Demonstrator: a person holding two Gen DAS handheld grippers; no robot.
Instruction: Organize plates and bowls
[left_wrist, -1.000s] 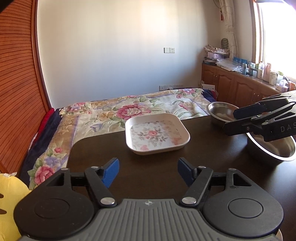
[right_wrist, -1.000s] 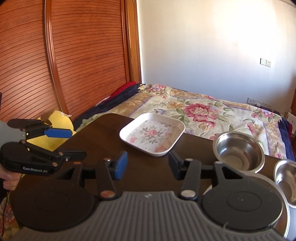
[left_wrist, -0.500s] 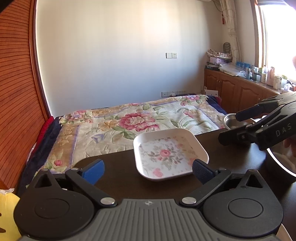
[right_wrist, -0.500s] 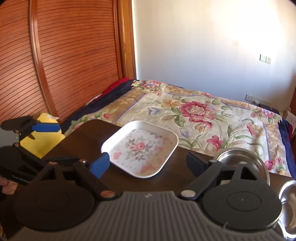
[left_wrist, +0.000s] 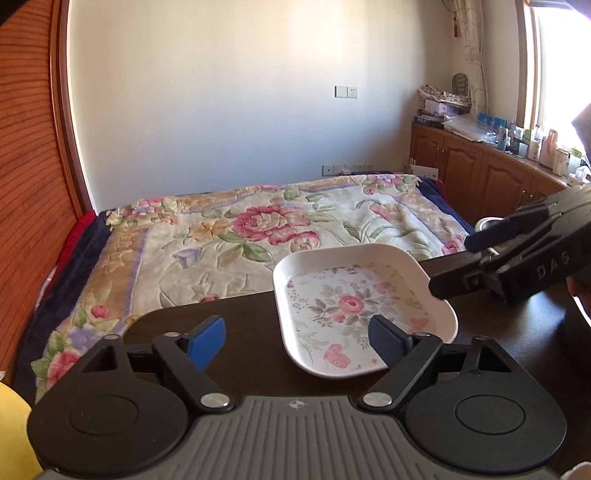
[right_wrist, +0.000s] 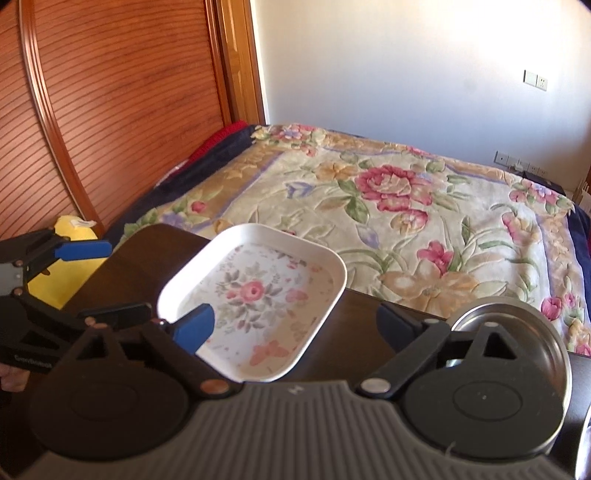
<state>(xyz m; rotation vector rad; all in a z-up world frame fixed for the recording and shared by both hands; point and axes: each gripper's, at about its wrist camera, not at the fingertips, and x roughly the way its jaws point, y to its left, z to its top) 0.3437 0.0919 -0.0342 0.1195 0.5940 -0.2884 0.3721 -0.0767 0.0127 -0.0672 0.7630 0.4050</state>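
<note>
Through the left wrist camera, the left gripper (left_wrist: 296, 340) stands with its blue-padded fingers (left_wrist: 205, 339) wide apart, and its jaws are closing with nothing held. The square white plate (left_wrist: 360, 308) with its pink rose print lies on the dark table (left_wrist: 243, 328), at about two o'clock from the gripper. The right-hand finger is in front of the plate's near part, but I cannot tell whether it touches. At three o'clock the right gripper (left_wrist: 461, 264) comes in from the side, one finger above the plate's far corner, the other by its right rim. White letters on its body read "D A S", cut off by the edge of the view. Beyond the table lies a bed under a floral blanket (left_wrist: 266, 229).

Through the right wrist camera, the right gripper (right_wrist: 297, 325) is spread wide and has hold of nothing. The plate (right_wrist: 258, 295) sits at twelve o'clock between its fingers, the left blue pad (right_wrist: 195, 326) over the plate's near rim. A steel bowl (right_wrist: 517, 325) rests at three o'clock, partly behind the gripper's body. At nine o'clock the left gripper (right_wrist: 96, 282) reaches in, one finger above and one near the plate's left corner. Its side carries small pale lettering, too blurred to read surely. A yellow cushion (right_wrist: 66, 258) shows behind it.
</note>
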